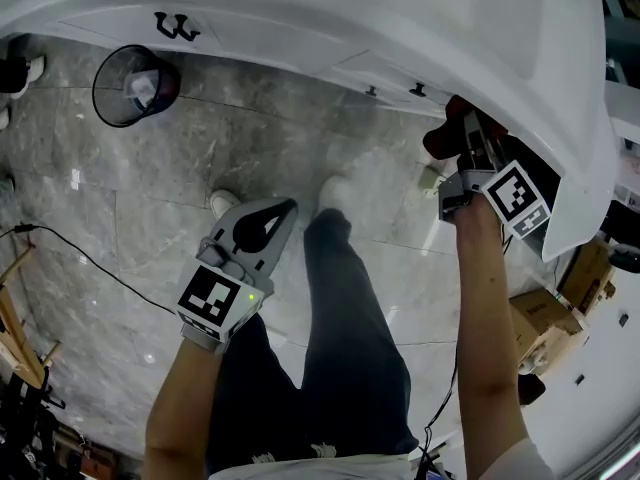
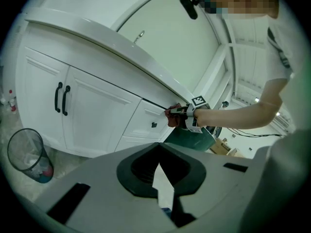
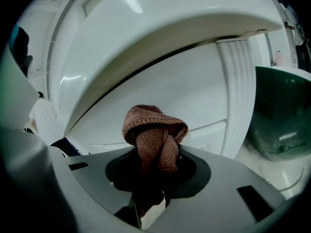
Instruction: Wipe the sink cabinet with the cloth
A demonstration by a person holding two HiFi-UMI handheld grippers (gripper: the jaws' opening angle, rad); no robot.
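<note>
Person standing before a white sink cabinet [image 2: 97,113], seen from the head and from both hand-held tools. The right arm is stretched forward and to the right, forearm bare. It carries the right claw [image 1: 455,143] [image 3: 154,171] up to the cabinet's right end, just beneath the overhang of the white counter [image 2: 97,40]. This claw is closed on a brown knitted cloth [image 3: 154,130] [image 1: 440,140] [image 2: 172,116], whose bunched fold stands out beyond the jaw tips. The cloth lies at the top edge of a drawer front, near the fluted corner post; whether it touches the panel cannot be told. The left arm hangs low at the person's left side with the elbow bent. The left claw [image 1: 285,208] [image 2: 159,161] points forward and down over the grey marble floor [image 1: 250,138], well apart from the cabinet. Its jaws are brought together, with nothing between the black pads. A pair of black door handles [image 2: 61,97] marks the left-hand doors. A black mesh wastebasket [image 1: 135,86] [image 2: 26,154] stands on the floor at far left, near those doors. A dark green bin [image 2: 192,137] [image 3: 282,110] sits just beyond the cabinet's right end.
</note>
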